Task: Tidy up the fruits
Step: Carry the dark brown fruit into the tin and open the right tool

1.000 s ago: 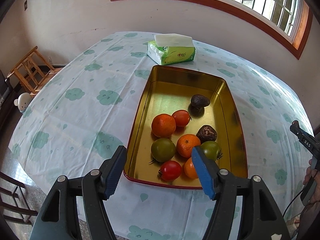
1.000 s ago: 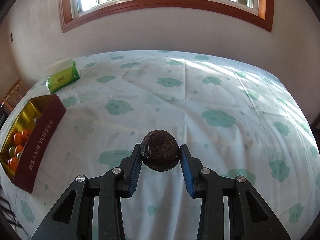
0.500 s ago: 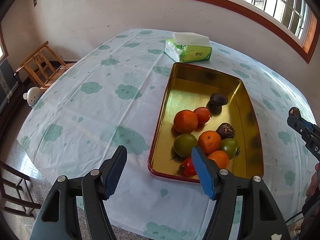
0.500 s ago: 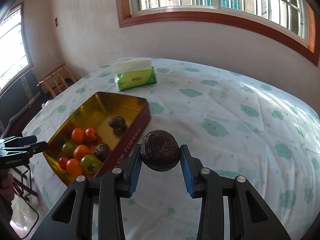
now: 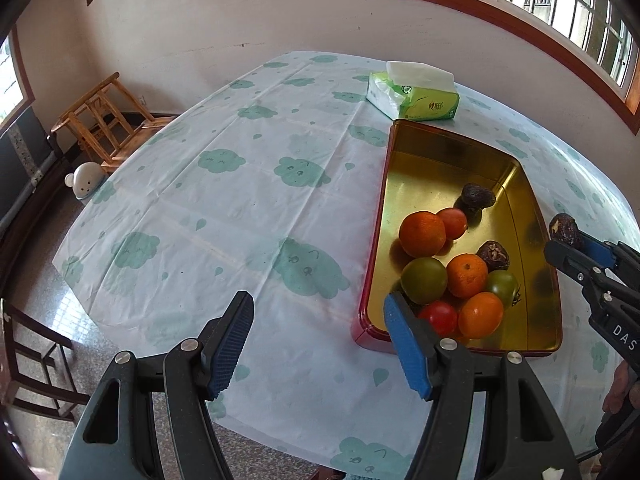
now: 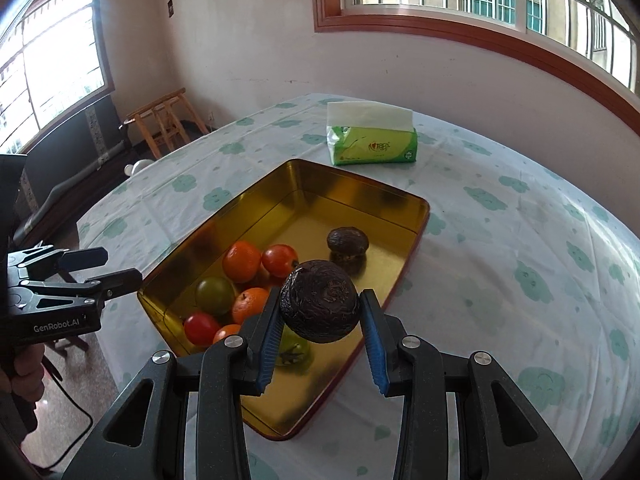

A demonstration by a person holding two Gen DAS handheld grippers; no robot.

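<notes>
The right gripper [image 6: 320, 344] clamps a dark wrinkled fruit [image 6: 319, 307] between its blue pads, low in the centre of the right wrist view, above the near part of the gold tray [image 6: 362, 189]. The left gripper [image 5: 318, 338] is half open with nothing between its jaws, at the bottom of its view, over the tablecloth [image 5: 248, 208] beside the tray's left corner. Oranges [image 5: 422, 233] and tomatoes [image 5: 424, 280] lie in the tray. A tissue pack [image 6: 370, 140] stands behind it, a wooden chair [image 5: 100, 116] at upper left.
</notes>
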